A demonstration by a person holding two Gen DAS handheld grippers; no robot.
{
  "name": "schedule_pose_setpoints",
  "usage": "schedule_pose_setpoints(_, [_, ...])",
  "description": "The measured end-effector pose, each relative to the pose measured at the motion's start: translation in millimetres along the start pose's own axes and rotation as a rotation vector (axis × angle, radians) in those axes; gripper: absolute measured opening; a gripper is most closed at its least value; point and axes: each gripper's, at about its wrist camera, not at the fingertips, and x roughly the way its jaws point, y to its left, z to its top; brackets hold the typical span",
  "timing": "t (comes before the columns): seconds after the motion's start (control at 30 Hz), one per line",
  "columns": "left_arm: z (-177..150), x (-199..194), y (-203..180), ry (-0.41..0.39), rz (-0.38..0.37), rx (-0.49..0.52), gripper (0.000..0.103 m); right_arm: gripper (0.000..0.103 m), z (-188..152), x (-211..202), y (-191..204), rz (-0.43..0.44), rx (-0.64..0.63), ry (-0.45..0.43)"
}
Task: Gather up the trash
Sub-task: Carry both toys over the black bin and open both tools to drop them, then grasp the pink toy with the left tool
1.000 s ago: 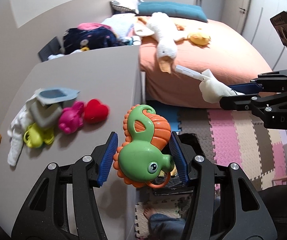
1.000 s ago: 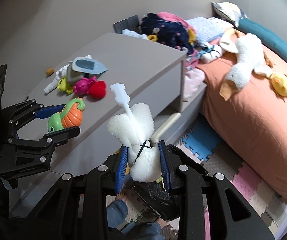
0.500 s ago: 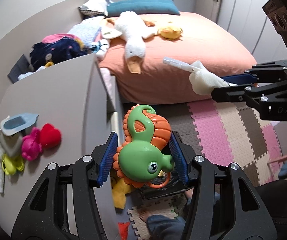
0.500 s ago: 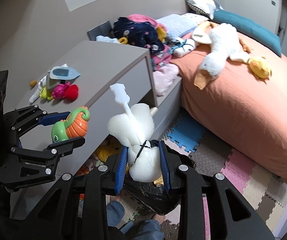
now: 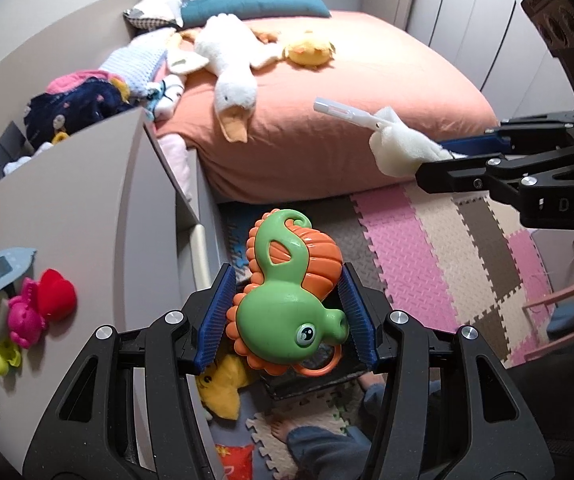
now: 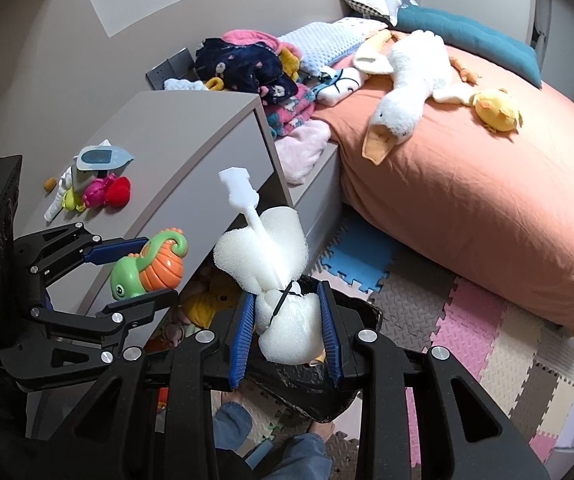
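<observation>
Left gripper (image 5: 285,316) clamped seahorse toy (image 5: 287,304), frame centre | right gripper (image 6: 287,336) clamped sponge brush (image 6: 275,276) | both had swung off dresser (image 5: 67,208) toward black bag (image 6: 351,376), lower centre | drop-off judged next

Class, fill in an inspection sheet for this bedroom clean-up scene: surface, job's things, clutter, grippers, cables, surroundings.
Surface: grey cabinet top, partly bare.
Job's things: green and orange seahorse toy; white sponge brush; black trash bag below.
Clutter: red heart toy, pink toy on the cabinet.
Grippers: left hand-held gripper shut on the seahorse; right hand-held gripper shut on the brush.
Cables: nothing seen.
Surroundings: orange bed, plush goose, foam floor mat.
</observation>
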Motion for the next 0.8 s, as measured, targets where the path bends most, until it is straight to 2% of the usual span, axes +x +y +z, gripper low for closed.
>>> schedule_pose_setpoints(0.03, [-0.3, 4.7, -0.3, 0.021, -0.002, 0.006, 0.064, 0.048, -0.2, 1.6, -0.8, -0.003, 0.003, 0.008])
schedule_pose_setpoints(0.07, [-1.0, 9.6, 0.2, 0.039, 0.024, 0.008, 0.078, 0.055, -0.4, 2.8, -1.6, -0.004, 0.010, 0.009])
schedule_pose_setpoints(0.1, [-2.0, 12.3, 1.8, 0.043, 0.064, 0.007, 0.097, 0.065, -0.5, 2.8, -3.0, -0.011, 0.019, 0.007])
schedule_pose_setpoints(0.13, [-3.2, 13.2, 2.5, 0.037, 0.088, 0.008, 0.096, 0.072, -0.3, 2.1, -4.1, -0.016, 0.023, 0.001])
schedule_pose_setpoints(0.2, [-5.2, 14.2, 11.0, 0.047, 0.115, -0.013, 0.096, 0.075, 0.8, -0.3, -5.0, -0.031, 0.024, -0.011])
schedule_pose_setpoints(0.37, [-9.8, 7.6, 35.1, 0.039, 0.122, -0.093, 0.096, 0.076, 6.3, 2.3, -3.2, -0.034, 0.017, -0.012])
schedule_pose_setpoints(0.8, [-16.1, -0.2, 56.4, 0.029, 0.170, -0.139, 0.096, 0.076, 19.2, 15.1, 14.3, -0.001, -0.033, 0.001])
